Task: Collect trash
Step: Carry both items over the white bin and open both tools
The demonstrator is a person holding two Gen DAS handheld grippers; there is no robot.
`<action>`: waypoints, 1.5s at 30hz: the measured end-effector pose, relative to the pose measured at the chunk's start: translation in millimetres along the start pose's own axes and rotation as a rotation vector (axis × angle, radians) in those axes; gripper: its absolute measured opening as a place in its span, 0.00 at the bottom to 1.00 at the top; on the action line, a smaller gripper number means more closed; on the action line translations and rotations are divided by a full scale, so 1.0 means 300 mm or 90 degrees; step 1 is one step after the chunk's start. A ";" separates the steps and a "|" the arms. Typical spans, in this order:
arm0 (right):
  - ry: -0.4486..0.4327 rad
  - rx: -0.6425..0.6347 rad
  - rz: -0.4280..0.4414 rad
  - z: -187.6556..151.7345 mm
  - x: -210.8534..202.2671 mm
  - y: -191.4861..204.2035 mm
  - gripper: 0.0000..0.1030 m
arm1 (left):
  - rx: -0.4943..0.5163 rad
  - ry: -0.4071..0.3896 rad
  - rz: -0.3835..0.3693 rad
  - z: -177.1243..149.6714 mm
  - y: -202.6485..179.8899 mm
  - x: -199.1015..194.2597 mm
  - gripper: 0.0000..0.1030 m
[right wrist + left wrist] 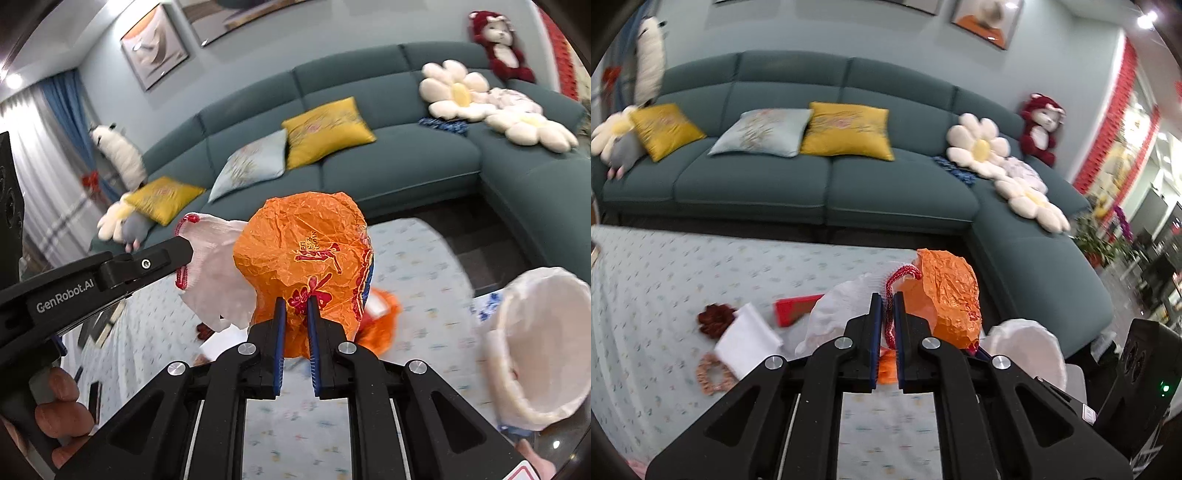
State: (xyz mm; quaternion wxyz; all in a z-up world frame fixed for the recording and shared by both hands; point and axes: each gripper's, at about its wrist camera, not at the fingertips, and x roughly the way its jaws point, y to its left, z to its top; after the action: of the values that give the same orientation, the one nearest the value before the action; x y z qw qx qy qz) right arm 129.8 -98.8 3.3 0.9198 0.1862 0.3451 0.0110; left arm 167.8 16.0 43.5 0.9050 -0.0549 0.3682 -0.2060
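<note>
My left gripper [887, 297] is shut on the red drawstring [901, 277] of a white plastic bag [838, 310], held above the table. In the right wrist view the white bag [218, 280] hangs from the left gripper [181, 251]. My right gripper [295, 302] is shut on a crumpled orange plastic wrapper [306, 251], which also shows in the left wrist view [953, 295], close beside the white bag. A white-lined trash bin [539, 343] stands at the right, also seen in the left wrist view [1027, 343].
On the patterned tablecloth [665, 266] lie a red card [794, 308], a dark red scrunchie [714, 319], a white napkin [746, 341] and a pink scrunchie [711, 374]. More orange plastic [380, 317] lies on the table. A teal sofa [827, 177] with cushions stands behind.
</note>
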 end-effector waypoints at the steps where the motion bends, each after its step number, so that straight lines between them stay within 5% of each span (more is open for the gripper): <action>1: -0.011 0.009 -0.008 0.010 -0.031 -0.039 0.11 | 0.005 0.000 -0.007 0.001 -0.027 0.002 0.06; 21: -0.099 0.160 -0.131 -0.045 -0.362 -0.627 0.11 | 0.150 0.043 -0.115 -0.089 -0.662 0.114 0.06; 30: -0.089 0.225 -0.168 -0.131 -0.369 -0.826 0.11 | 0.185 0.084 -0.126 -0.155 -0.791 0.221 0.06; 45: -0.064 0.266 -0.183 -0.190 -0.320 -0.946 0.12 | 0.212 0.108 -0.116 -0.215 -0.890 0.333 0.09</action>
State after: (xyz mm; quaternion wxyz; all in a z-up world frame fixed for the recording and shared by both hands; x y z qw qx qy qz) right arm -10.4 -358.1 -74.9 0.8697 0.3216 0.3162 -0.2004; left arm 99.0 -264.7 -0.4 0.8449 0.0800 0.3971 -0.3494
